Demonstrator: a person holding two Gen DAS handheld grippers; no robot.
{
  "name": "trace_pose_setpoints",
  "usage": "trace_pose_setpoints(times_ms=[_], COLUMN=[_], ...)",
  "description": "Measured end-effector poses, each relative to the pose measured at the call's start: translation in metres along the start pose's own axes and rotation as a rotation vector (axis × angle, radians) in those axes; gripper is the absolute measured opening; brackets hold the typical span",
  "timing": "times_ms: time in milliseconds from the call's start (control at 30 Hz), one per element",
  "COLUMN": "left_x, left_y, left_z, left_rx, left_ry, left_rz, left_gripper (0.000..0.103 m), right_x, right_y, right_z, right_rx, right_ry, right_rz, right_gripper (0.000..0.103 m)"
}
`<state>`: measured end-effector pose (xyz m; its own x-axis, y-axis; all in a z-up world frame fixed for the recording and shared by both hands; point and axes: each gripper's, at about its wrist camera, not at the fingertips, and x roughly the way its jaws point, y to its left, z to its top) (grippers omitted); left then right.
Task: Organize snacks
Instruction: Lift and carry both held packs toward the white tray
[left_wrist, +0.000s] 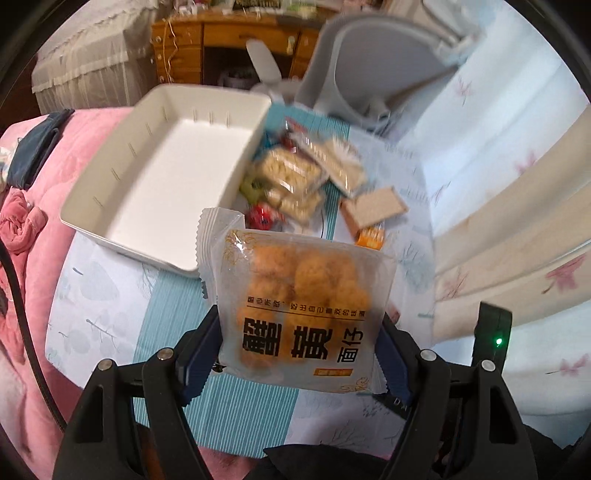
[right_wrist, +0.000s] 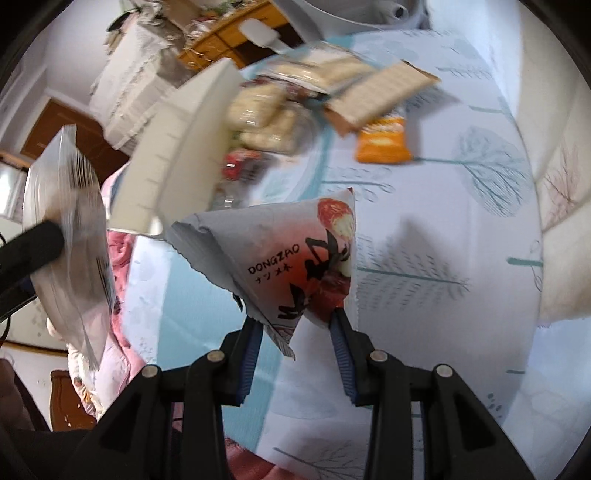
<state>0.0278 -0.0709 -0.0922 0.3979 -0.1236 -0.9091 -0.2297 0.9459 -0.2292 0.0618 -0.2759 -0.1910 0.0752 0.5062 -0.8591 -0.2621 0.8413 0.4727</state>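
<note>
Above the bed, left gripper (left_wrist: 299, 354) pinches a light, crushable snack bag (left_wrist: 295, 295); right gripper (right_wrist: 295, 332) pinches a crinkly date pouch (right_wrist: 295, 258).

Left gripper (left_wrist: 299, 354): my 2 blue-padded fingers (left_wrist: 201, 354) press on the 2 side edges of a clear packet of fried orange snack pieces (left_wrist: 295, 295), jaws set wide to span it, packet lifted clear of the bed. Gripper tilted steeply downward. A green light glows on the housing at its right side.

Right gripper (right_wrist: 295, 328): jaws set narrow, pinching the lower corner of a folded white-and-red packet marked DONGZAO (right_wrist: 295, 254), held off the surface. Also angled steeply down. From the right wrist view, my left gripper shows at the left edge, blurred.
</note>
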Motion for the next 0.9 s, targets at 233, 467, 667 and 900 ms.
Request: trace_pose_setpoints(times_ms=[233, 467, 667, 900], left_x=[-0.03, -0.042, -0.047, -0.05], left_y=[0.026, 0.06, 0.092, 0.133], left_z=[-0.003, 0.01, 0.036, 0.068], left_rx=[-0.027, -0.041, -0.007, 0.049], left_ry=[-0.119, -0.162, -0.173, -0.179], left_rz=[-0.049, -0.066, -0.078, -0.083], left_gripper=[0.076, 0.076, 0.076, 0.077], right_x=[-0.016, -0.025, -0.021, -0.006], right_y=[0.025, 0.058, 0.091, 0.138], right_z=[0.002, 0.008, 0.012, 0.019], right_rx=[-0.038, -0.068, -0.061, -0.037], right_ry=[-0.085, -0.166, -0.224, -0.282], right_rz=[0.074, 0.091, 0.087, 0.087], right_gripper=[0.038, 0.038, 0.038, 0.038])
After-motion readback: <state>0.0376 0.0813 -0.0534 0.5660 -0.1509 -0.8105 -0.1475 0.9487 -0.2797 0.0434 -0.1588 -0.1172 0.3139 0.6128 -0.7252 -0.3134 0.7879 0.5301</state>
